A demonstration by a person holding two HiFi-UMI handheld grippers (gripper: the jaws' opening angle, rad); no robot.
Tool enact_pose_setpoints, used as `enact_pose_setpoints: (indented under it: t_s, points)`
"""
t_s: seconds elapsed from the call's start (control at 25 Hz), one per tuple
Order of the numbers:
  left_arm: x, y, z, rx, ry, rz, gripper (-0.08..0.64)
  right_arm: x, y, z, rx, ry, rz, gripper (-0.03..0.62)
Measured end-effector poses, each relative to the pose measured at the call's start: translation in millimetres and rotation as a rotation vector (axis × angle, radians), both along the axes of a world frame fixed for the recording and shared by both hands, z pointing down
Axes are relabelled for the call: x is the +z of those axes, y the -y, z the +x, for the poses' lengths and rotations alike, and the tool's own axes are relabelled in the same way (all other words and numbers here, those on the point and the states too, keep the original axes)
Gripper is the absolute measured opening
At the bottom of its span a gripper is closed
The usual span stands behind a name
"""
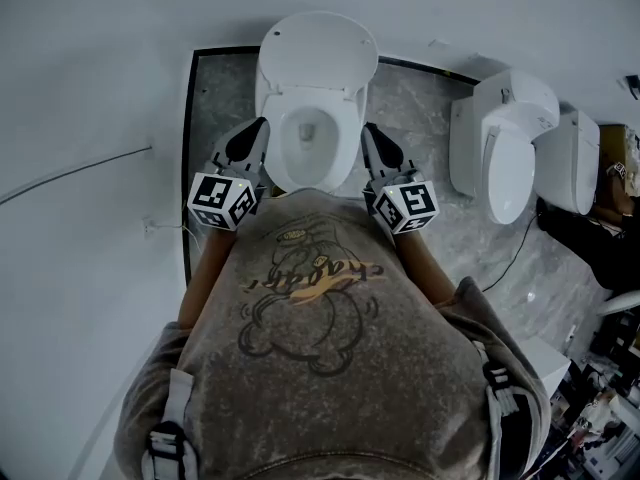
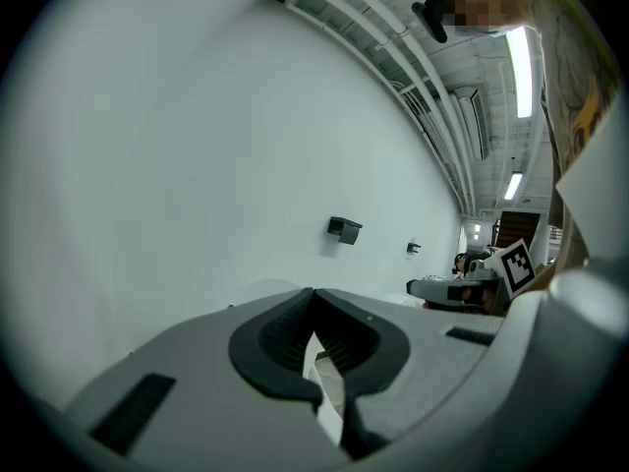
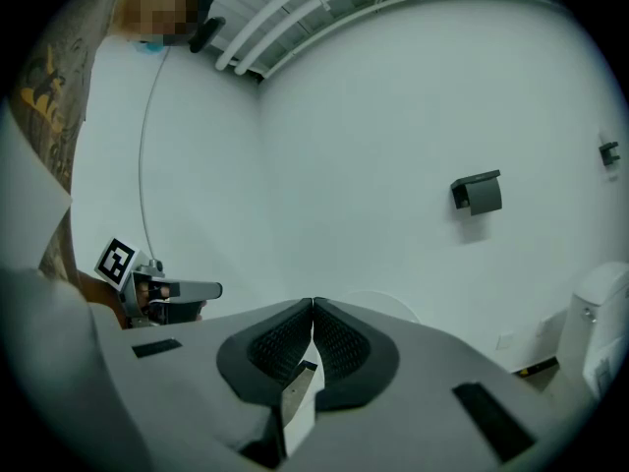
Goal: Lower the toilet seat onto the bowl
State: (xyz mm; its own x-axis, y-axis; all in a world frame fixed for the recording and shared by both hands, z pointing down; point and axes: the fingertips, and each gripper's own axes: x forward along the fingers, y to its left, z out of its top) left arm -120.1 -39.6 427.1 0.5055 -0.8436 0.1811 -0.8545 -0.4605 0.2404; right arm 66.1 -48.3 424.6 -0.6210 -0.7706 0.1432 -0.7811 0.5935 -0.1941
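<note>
Standing over the toilet bowl [image 1: 345, 153], a person [image 1: 320, 348] holds the left gripper [image 1: 262, 126] and right gripper [image 1: 368, 130] at its sides, both squeezed closed with nothing inside.

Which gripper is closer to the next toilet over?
Right. The right gripper is between the open toilet and the next toilet; the left gripper is beyond the open one.

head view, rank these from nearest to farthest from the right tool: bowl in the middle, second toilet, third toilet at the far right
From the right tool:
1. Bowl, right beside it on its left, in the middle.
2. Second toilet, off to the right.
3. Third toilet, farthest right, past the second.
</note>
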Motion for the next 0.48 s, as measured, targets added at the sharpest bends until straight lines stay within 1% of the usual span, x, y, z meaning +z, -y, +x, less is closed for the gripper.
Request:
enact_pose_setpoints:
  t_s: [0.16,0.48]
  points:
    - [0,2,2,0.001,-0.006,-0.008,0.009,3,0,3,0.014,0.0,-0.015,0.029]
    - [-2,13,4,-0.008,0.008,-0.018,0.009,9,8,5,0.027,0.0,-0.03,0.026]
